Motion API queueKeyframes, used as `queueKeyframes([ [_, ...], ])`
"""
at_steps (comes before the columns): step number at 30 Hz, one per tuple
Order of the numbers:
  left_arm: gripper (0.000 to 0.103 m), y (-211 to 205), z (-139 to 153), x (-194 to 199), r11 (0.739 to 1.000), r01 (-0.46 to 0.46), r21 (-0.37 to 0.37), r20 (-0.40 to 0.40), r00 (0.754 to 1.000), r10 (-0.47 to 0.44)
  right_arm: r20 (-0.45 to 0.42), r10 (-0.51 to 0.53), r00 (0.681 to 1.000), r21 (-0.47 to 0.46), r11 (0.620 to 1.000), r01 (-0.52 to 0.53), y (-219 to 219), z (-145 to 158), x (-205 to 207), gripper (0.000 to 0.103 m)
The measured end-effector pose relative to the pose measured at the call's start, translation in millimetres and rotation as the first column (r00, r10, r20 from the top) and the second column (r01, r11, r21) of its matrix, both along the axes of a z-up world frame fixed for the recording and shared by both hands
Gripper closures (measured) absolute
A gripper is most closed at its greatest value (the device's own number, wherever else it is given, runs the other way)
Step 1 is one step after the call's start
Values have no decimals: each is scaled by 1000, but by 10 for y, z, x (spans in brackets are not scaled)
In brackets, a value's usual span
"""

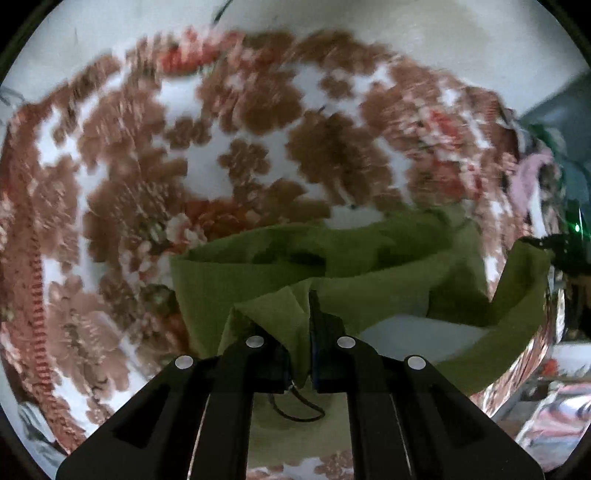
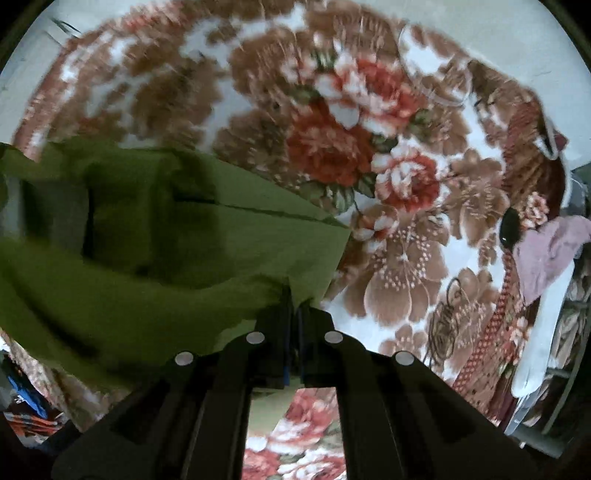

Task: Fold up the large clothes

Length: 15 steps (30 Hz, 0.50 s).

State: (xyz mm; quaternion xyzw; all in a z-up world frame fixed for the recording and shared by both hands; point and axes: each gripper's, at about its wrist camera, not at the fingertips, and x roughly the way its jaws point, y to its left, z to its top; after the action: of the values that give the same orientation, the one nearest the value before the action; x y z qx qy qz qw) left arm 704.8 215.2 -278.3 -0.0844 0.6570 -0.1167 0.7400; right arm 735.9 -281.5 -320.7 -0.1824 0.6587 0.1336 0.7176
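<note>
An olive-green garment (image 1: 369, 266) hangs between the two grippers above a floral blanket. My left gripper (image 1: 308, 314) is shut on a bunched edge of the garment, which drapes away to the right. In the left wrist view the right gripper (image 1: 557, 247) shows at the far right, holding the garment's other end. In the right wrist view my right gripper (image 2: 293, 302) is shut on a corner of the green garment (image 2: 166, 240), which spreads left and sags in folds. Both views are motion-blurred.
A bed covered by a brown, red and white floral blanket (image 2: 388, 166) lies under the garment. A pink cloth (image 2: 550, 251) and a white item (image 2: 543, 332) lie at the bed's right edge. Pale wall (image 1: 443, 29) stands behind the bed.
</note>
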Motion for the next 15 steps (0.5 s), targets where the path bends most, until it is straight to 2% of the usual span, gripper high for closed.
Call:
queueKeyframes([
  [2,93,46,-348,173,1000,-23,6,-65,998,24,-49,-2,999,-40,999,0,22,-331,185,93],
  [3,90,72,-466,233,999,-35,8,-87,996,35,-64,-10,998,-58,998,6,17,-451,254,86],
  [4,79,117,-618,301,998,-63,11,-112,992,64,-93,-28,995,-60,998,22,-10,-596,338,80],
  [5,58,141,-677,325,997,-80,3,-122,989,80,-109,-42,993,-55,998,36,-24,-651,382,76],
  [6,52,177,-753,349,995,-97,-18,-129,987,94,-121,-53,991,-47,998,48,-48,-700,417,68],
  [7,35,192,-768,364,994,-102,-25,-125,987,98,-114,-58,992,-46,998,53,-67,-709,446,51],
  [8,23,211,-766,371,994,-104,-27,-117,988,100,-65,-58,996,-59,997,54,-91,-651,465,30],
  [9,20,242,-729,368,995,-100,-25,-101,990,97,-31,-61,998,-47,997,59,-115,-583,470,4],
  [13,16,428,-440,379,996,-92,-16,-47,995,91,10,-103,995,38,994,103,-309,-308,523,5],
  [15,15,524,-196,346,995,-87,40,12,996,87,51,-109,993,50,993,107,-365,-154,480,5],
])
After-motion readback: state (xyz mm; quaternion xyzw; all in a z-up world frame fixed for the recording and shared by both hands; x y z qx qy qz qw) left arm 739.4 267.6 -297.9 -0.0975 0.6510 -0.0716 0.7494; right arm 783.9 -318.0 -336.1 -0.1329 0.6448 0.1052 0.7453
